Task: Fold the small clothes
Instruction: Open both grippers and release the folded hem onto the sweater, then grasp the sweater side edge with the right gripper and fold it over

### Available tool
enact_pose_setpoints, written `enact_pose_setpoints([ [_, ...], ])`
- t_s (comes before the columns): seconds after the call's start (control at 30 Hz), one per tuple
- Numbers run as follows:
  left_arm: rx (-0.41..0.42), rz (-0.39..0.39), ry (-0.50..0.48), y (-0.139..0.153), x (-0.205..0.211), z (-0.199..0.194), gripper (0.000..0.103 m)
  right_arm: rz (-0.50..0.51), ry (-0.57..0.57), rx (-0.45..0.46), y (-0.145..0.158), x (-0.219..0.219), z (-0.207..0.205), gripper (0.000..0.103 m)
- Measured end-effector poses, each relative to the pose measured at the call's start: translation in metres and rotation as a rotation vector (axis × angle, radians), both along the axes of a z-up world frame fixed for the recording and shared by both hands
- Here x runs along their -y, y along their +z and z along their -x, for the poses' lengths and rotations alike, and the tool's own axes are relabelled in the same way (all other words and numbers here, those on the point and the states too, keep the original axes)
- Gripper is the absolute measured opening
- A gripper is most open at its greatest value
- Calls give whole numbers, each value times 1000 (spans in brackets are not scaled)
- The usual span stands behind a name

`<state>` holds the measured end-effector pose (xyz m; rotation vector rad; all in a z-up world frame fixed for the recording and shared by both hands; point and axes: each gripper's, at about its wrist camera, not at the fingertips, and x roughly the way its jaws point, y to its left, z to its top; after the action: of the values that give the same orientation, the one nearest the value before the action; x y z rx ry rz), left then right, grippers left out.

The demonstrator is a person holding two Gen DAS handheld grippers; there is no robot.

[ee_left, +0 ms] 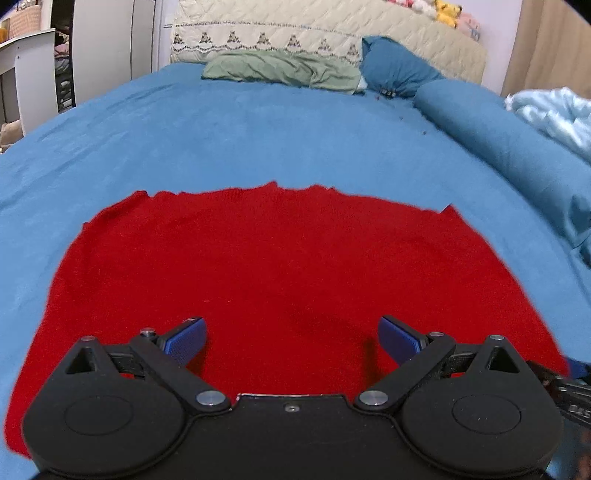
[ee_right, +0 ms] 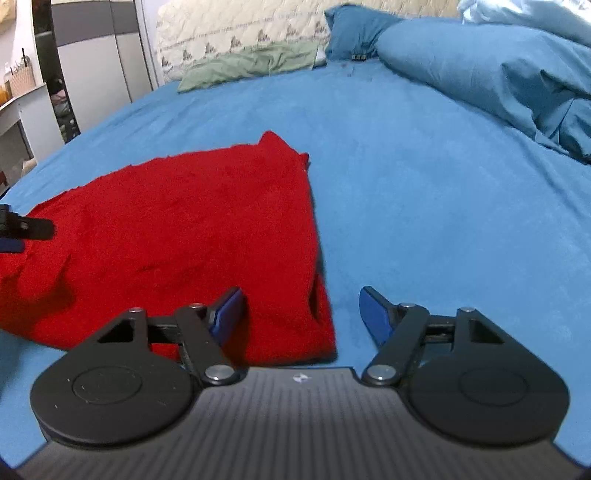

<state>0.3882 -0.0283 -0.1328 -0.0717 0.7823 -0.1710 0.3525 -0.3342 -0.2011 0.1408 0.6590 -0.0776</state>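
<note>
A red knit garment (ee_left: 258,266) lies spread flat on the blue bed sheet (ee_left: 258,140). My left gripper (ee_left: 291,338) is open and empty, low over the garment's near part. In the right wrist view the garment (ee_right: 184,221) lies to the left, its right edge running down toward me. My right gripper (ee_right: 301,314) is open and empty over the garment's near right corner, one finger over red fabric, the other over the sheet (ee_right: 424,203). The left gripper's finger (ee_right: 22,229) shows at the left edge of that view.
A green pillow (ee_left: 284,70) and a blue pillow (ee_left: 399,66) lie at the headboard (ee_left: 295,29). A rolled blue duvet (ee_left: 498,140) and a pale blue blanket (ee_left: 554,114) lie along the right. A white desk (ee_left: 26,74) and wardrobe stand left of the bed.
</note>
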Motion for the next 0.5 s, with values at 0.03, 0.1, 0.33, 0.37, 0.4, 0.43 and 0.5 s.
enact_pose_setpoints([
  [0.03, -12, -7, 4, -5, 0, -2, 101, 8, 5, 6, -1, -3, 0, 70],
  [0.1, -51, -9, 10, -15, -1, -9, 101, 17, 33, 9, -2, -9, -4, 54],
  [0.33, -98, -97, -44, -24, 4, -22, 103, -130, -40, -48, 15, 2, -16, 23],
  [0.37, -108, -94, -48, -24, 3, -24, 103, -165, -61, -58, 19, 6, -17, 23],
  [0.4, -116, -96, -56, -23, 3, -25, 103, -205, -84, -68, 23, 9, -19, 23],
  [0.43, -124, -96, -63, -23, 2, -26, 103, -235, -97, -68, 28, 11, -20, 23],
  [0.5, -133, -91, -80, -21, -1, -26, 103, -290, -100, -42, 44, 12, -20, 22],
])
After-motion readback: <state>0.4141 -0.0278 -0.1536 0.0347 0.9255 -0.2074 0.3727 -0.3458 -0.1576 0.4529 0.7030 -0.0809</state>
